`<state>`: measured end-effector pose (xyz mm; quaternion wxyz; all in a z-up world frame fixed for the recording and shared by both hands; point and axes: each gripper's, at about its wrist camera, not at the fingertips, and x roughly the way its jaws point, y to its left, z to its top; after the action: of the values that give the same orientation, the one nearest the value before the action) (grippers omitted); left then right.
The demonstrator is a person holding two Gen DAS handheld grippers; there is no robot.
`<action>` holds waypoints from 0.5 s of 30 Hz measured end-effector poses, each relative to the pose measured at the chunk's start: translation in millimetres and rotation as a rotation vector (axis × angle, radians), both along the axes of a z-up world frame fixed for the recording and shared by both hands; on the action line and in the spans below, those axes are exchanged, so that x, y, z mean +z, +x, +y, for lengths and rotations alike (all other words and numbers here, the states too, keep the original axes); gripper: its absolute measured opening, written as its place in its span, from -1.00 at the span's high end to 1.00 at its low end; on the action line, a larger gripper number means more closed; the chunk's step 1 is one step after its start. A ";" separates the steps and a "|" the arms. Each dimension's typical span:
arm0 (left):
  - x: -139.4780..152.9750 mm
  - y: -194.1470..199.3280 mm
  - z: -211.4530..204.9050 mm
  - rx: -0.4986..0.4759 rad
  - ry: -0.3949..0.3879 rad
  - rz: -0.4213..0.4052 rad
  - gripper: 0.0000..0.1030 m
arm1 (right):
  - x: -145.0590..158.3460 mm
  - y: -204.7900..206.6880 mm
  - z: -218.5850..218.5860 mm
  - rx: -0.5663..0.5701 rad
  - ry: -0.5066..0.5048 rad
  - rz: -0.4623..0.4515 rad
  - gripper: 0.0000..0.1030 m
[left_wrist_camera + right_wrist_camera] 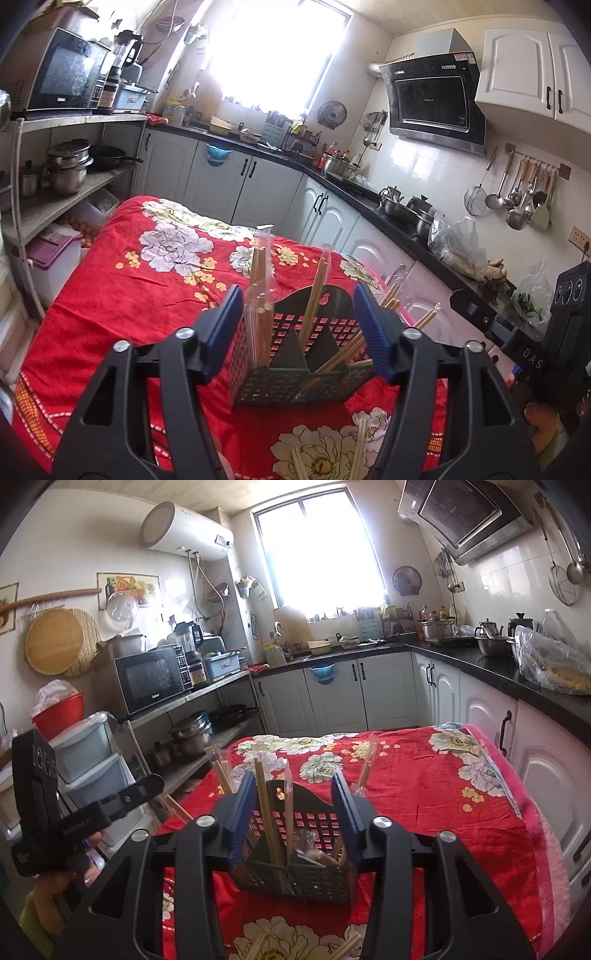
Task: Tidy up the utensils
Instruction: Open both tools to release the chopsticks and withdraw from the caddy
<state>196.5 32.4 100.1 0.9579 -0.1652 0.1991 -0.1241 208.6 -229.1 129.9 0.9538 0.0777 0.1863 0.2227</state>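
A dark green perforated utensil basket (pixel 291 376) stands on the red flowered tablecloth (pixel 140 288). Several wooden chopsticks (pixel 314 302), some in clear plastic sleeves (pixel 262 258), stand or lean in its compartments. My left gripper (pixel 301 328) is open, its blue pads either side of the basket, holding nothing. In the right wrist view the same basket (pixel 295 867) with chopsticks (pixel 267 812) sits between the open blue pads of my right gripper (pixel 295 812). Loose chopsticks (pixel 356 450) lie on the cloth in front of the basket, also in the right wrist view (pixel 255 947).
White kitchen cabinets with a black counter (pixel 369 199) run along the back and right. A metal shelf rack (pixel 74 173) with pots and a microwave (pixel 62 77) stands at the left. Hanging ladles (pixel 517 195) are on the right wall. The other gripper's body (pixel 535 332) shows at right.
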 end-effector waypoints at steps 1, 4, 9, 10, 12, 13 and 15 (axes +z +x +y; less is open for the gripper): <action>0.0 -1.9 0.5 0.001 -0.001 -0.001 -0.20 | -0.9 -2.2 -0.1 0.002 -0.003 -0.001 0.14; -1.1 -8.8 2.0 0.002 0.001 0.001 -0.42 | -3.8 -6.9 -0.3 0.005 -0.012 -0.001 0.08; -4.7 -16.8 3.5 0.005 -0.003 0.007 -0.60 | -10.2 -16.3 -0.9 0.007 -0.032 0.002 0.01; -5.9 -19.3 4.1 0.004 -0.004 0.009 -0.66 | -11.9 -18.2 -1.5 0.008 -0.035 0.006 -0.01; -7.5 -23.6 4.1 0.004 0.000 0.011 -0.76 | -14.4 -21.4 -2.0 0.013 -0.040 0.012 -0.02; -8.0 -25.3 3.8 0.004 0.002 0.013 -0.79 | -15.7 -22.7 -2.4 0.015 -0.043 0.014 -0.03; -10.1 -29.6 2.5 0.000 0.015 0.017 -0.79 | -19.9 -26.9 -1.9 0.023 -0.056 0.021 -0.06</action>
<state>166.9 34.9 90.0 0.9574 -0.1591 0.2082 -0.1210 181.7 -231.0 110.0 0.9509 0.0509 0.2032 0.2276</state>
